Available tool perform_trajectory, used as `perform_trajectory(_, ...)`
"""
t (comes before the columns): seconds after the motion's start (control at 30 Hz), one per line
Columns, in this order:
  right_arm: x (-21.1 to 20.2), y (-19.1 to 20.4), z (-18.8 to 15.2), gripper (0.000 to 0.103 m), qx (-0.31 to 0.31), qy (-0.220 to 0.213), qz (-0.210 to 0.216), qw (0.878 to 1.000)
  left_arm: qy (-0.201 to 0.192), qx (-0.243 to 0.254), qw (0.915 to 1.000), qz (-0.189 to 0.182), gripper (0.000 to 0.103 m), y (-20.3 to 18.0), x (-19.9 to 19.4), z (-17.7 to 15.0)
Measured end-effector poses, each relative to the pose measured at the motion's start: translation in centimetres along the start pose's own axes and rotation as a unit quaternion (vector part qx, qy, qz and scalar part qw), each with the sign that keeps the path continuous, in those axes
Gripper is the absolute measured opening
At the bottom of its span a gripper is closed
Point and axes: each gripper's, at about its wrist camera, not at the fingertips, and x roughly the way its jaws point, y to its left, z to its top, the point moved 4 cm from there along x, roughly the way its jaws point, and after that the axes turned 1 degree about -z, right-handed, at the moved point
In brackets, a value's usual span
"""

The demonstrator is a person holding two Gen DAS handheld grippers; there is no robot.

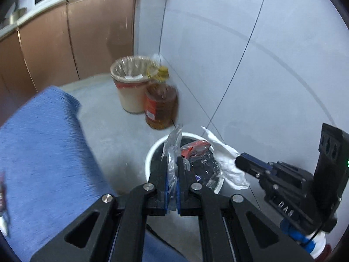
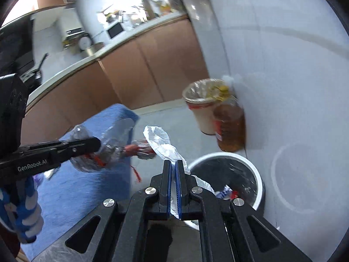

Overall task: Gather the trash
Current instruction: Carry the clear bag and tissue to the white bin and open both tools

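Blue cloth on the left, both tools loaded with rubbish over the white bin by the wall.

Going from the left: the blue cloth point(image 1: 43, 152) covers the near surface; the left tool point(image 1: 172, 163) is pinching a crinkly clear plastic wrapper point(image 1: 173, 144) above the white bin point(image 1: 150, 159), which already holds red and clear packaging. To its right, the right tool point(image 2: 173, 168) is pressed together on a white tissue point(image 2: 161, 142), off to one side of the bin's rim. Further back stand a lined bucket point(image 1: 130, 87) and an oil bottle point(image 1: 161, 107), touching. The light wrapper and tissue could drift or catch the rim and land on the floor if let go off-centre.
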Motion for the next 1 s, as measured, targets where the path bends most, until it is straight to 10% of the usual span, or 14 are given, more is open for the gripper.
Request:
perform_trajectory(0.43, 5.9, -5.8, -0.8, 0.013, 0.04, 0.039, -0.065, 0.996, 0.081, -0.044, 0.9958, 0.0, 0.007, -0.3, 10.9, 0.7)
perform_trajectory(0.57, 6.0, -5.9, -1.2, 0.035, 0.035, 0.041, -0.085, 0.995, 0.089, -0.05, 0.9947, -0.007, 0.007, -0.4, 11.9, 0.6)
perform_trajectory(0.83, 4.1, -5.1, -1.3, 0.043, 0.03, 0.031, -0.107, 0.993, 0.077, -0.064, 0.9946, -0.029, 0.009, -0.6, 10.6, 0.6)
perform_trajectory(1.0, 2.5, -3.5, -1.2, 0.046, 0.02, 0.02, -0.113, 0.993, 0.057, -0.071, 0.995, -0.04, 0.048, -0.9, 9.8, 1.0)
